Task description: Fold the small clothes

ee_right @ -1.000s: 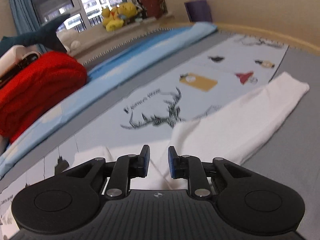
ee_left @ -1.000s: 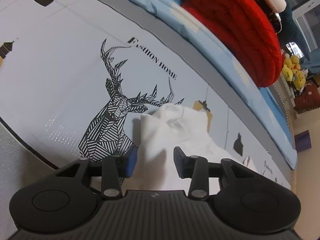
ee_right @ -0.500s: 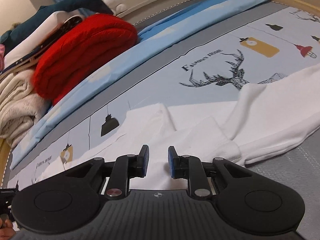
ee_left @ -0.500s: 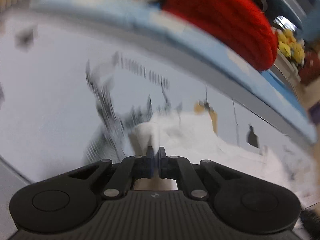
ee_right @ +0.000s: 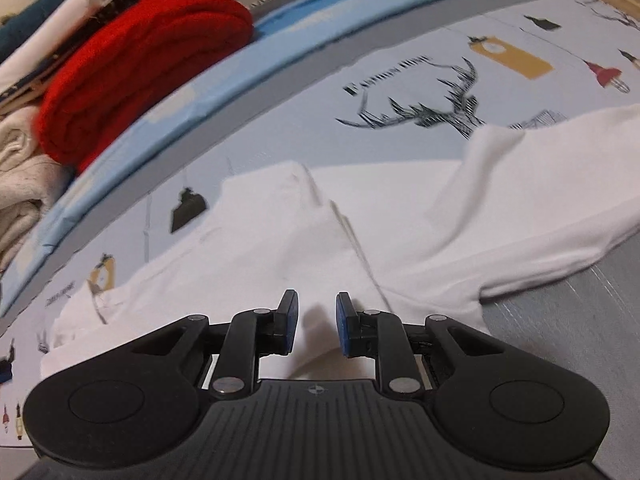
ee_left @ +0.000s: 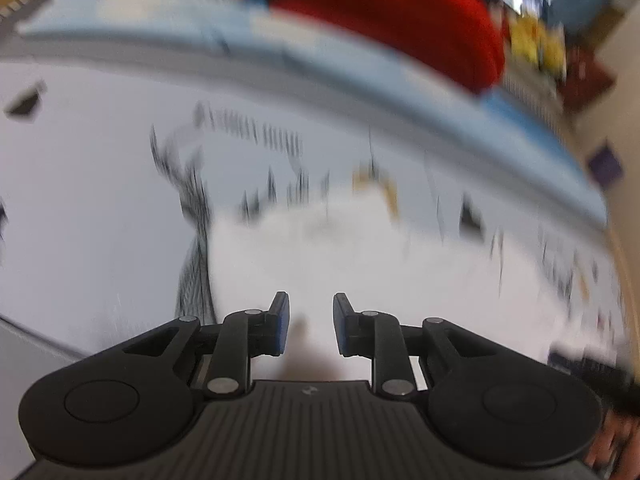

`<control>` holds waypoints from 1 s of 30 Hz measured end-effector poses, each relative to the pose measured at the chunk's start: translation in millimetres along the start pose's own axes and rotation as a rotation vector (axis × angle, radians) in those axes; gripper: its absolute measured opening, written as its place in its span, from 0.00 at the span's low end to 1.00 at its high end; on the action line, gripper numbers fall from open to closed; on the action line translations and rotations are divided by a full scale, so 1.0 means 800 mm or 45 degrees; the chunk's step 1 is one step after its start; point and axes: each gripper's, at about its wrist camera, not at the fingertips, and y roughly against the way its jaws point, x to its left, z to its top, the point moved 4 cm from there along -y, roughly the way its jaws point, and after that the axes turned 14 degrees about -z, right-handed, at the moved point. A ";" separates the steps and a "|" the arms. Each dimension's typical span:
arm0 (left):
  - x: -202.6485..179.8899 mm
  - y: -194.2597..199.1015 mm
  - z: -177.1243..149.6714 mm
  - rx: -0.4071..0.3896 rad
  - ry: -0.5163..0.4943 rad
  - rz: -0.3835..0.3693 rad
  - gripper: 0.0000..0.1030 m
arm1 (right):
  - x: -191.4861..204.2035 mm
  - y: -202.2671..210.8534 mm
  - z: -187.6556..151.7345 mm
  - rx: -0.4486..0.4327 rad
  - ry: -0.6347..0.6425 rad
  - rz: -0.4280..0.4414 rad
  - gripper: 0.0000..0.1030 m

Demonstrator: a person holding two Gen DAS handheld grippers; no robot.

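Observation:
A white long-sleeved garment [ee_right: 280, 248] lies spread on the printed bed sheet [ee_right: 400, 80], one sleeve [ee_right: 540, 184] folded across towards the right. My right gripper [ee_right: 317, 308] hovers low over its near hem, a narrow gap between the pads with no cloth in it. The left wrist view is blurred by motion. There the same garment [ee_left: 340, 248] is a white patch below my left gripper [ee_left: 308, 308], whose jaws are opening with nothing visibly between them.
A rolled red blanket [ee_right: 140, 68] and beige folded clothes [ee_right: 16, 168] sit along the far edge on a light blue quilt [ee_right: 248, 68]. Yellow plush toys [ee_left: 536, 40] stand beyond. Grey mattress [ee_right: 580, 320] borders the sheet at the right.
My left gripper shut tight, then parted again, and its view rolled. My right gripper sank closer to the garment and swung left from the sleeve towards the body.

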 end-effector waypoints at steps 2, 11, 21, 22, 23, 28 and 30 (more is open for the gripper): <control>0.012 -0.024 -0.024 0.173 -0.032 0.059 0.25 | -0.006 -0.005 0.000 0.019 -0.019 -0.040 0.21; 0.012 -0.005 -0.022 0.140 -0.091 0.106 0.25 | -0.020 -0.025 0.007 0.074 -0.045 -0.117 0.21; 0.002 -0.016 -0.026 0.146 -0.123 0.085 0.25 | -0.002 0.020 0.032 -0.190 0.060 -0.045 0.02; 0.005 -0.021 -0.031 0.177 -0.130 0.107 0.25 | -0.002 0.023 0.034 -0.205 0.060 -0.046 0.02; 0.010 -0.027 -0.037 0.214 -0.134 0.130 0.25 | -0.002 0.021 0.034 -0.201 0.071 -0.072 0.03; 0.006 -0.021 -0.040 0.201 -0.140 0.146 0.25 | -0.010 0.002 0.023 -0.128 0.088 -0.212 0.06; -0.005 -0.016 -0.040 0.178 -0.165 0.094 0.31 | -0.002 0.008 0.023 -0.149 0.115 -0.142 0.06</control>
